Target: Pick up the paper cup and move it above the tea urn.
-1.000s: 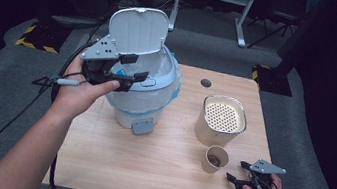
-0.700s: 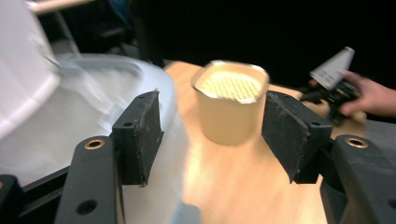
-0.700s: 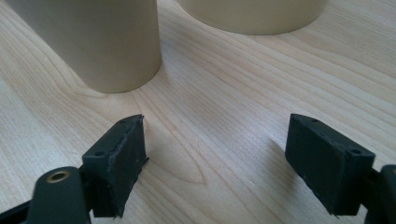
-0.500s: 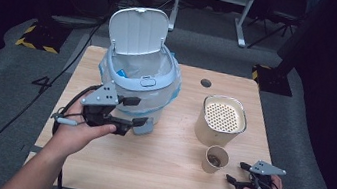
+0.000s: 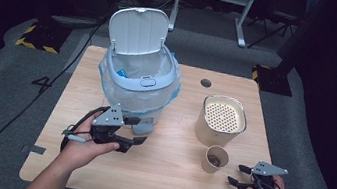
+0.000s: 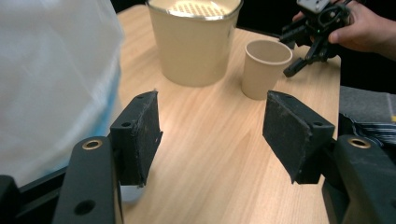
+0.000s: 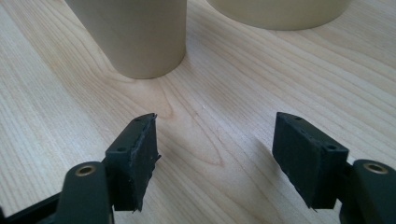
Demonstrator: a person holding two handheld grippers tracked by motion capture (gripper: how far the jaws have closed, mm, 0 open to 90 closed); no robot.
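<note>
With jaws held apart and empty, the right gripper [image 5: 245,178] is poised just short of the paper cup [image 5: 215,158] ahead of it; if closed too hard or off-centre, the light cup is likely crushed or tipped.

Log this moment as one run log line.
left gripper: open, by bin | right gripper: open, near cup | bin lid: up | canister: upright

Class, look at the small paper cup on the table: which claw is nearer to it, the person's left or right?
Right. The right claw sits just beside the small paper cup, open toward it; the left claw lies farther off, by the bin.
</note>
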